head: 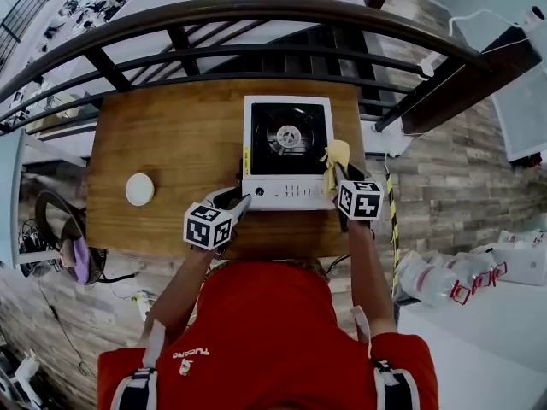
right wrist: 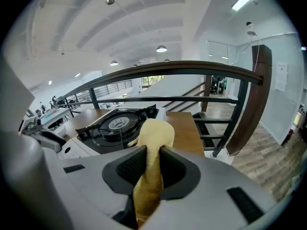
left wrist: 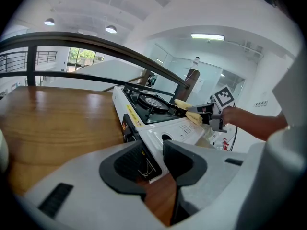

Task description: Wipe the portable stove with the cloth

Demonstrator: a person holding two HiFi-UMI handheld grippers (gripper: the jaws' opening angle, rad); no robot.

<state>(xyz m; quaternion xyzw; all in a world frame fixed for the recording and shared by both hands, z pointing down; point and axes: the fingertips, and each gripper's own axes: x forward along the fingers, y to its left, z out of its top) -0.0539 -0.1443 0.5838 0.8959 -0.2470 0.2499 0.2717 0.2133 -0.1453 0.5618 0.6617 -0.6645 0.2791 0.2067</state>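
Right now the cloth (right wrist: 152, 128), yellow and bunched, is clamped in your right gripper (right wrist: 152, 166). Its jaws are closed tight on the fold, and the loose end bulges ahead of them. The cloth sits over the right edge of the portable stove (head: 286, 193), just beside the black burner (head: 288, 135), so the top you have to wipe lies forward and left of those jaws. The stove is white and squarish, on the wooden table (head: 171, 143). Your left gripper (left wrist: 156, 159) hovers at the stove's near-left corner, jaws narrowly parted, apparently gripping nothing.
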